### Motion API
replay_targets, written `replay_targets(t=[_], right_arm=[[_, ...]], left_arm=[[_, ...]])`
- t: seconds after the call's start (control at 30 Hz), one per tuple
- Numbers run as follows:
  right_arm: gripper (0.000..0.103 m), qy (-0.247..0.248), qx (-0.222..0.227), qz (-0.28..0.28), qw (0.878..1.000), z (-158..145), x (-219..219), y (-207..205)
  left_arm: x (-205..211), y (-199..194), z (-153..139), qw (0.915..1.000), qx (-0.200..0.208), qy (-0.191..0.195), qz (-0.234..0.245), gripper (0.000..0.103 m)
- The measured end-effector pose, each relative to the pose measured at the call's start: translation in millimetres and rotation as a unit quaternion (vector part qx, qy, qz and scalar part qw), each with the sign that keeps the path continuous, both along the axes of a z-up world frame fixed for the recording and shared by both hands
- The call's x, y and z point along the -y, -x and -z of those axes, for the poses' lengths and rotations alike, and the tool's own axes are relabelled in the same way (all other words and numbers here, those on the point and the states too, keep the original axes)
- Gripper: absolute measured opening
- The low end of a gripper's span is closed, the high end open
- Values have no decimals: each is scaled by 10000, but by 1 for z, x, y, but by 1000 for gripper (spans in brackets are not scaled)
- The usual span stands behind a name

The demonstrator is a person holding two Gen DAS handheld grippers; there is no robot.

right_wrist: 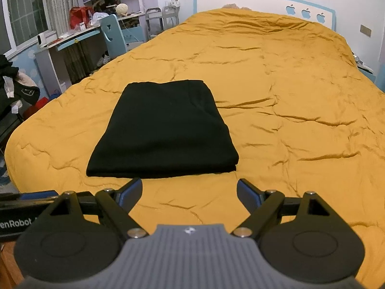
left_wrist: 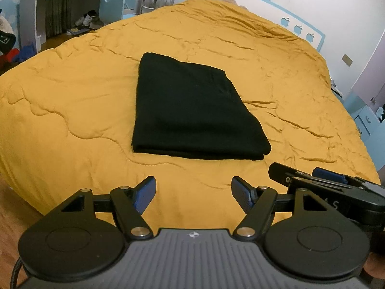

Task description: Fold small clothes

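While both pairs of tongs hang spread and empty over the near edge of the bed, we read everything outward from them. Our left tongs (left_wrist: 193, 196) have their blue pads wide apart with nothing between them, and our right tongs (right_wrist: 189, 196) stand the same way; in the left view the right tool shows just beside ours, low on the right.

Ahead of both lies the black garment (left_wrist: 192, 110), already a layered rectangle resting flat on the yellow quilt (left_wrist: 72, 101). Its near edge, where stacked folds show, sits near the tongs but apart from them. From the left tongs the garment lies straight ahead, its near right corner leaning toward the right tool. From the right tongs the garment (right_wrist: 163, 130) lies ahead and somewhat to the left, so its near right corner sits almost directly before that pair. Its long axis runs away from us, toward the headboard (right_wrist: 264, 2), with the short near edge crosswise to our reach.

We judge the fold largely done. If one more fold is wanted, it would bring the near edge over toward the headboard, each pair taking its own near corner; neither looks clearly nearer.
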State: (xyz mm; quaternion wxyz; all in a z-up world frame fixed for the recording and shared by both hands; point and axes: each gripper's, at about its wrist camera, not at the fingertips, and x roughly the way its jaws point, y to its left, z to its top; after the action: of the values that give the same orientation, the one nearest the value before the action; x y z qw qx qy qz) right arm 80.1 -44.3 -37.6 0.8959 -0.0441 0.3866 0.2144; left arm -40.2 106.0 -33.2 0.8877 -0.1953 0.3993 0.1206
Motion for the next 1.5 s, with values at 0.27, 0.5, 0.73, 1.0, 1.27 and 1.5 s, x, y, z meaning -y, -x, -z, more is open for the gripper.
replay_targets(t=[0.27,0.5,0.73,1.0,1.27,1.5], right_arm=[[81,4,-12,7,10000,0,-1,1],[81,-42,-63,36,10000,0,1,-1],[81,47,-8,34,10000,1,-1,1],[81,90,-35,49,9999,2,-3,3],[81,133,-38,59,9999,2,-4,3],[81,131,-54,60,9999,2,-5,3]], left_arm=[[-3,-1,-1,10000,-58,11,-19,84],[-8,-1,1,9999,-37,151,7,83],[-2,-1,0,10000,-79,-17,4,83],[-3,-2,0,9999,-127,-41,7,83],[-4,-4,0,9998,-172,-50,2,83],[-4,-3,0,9998,-195,-71,-8,83]])
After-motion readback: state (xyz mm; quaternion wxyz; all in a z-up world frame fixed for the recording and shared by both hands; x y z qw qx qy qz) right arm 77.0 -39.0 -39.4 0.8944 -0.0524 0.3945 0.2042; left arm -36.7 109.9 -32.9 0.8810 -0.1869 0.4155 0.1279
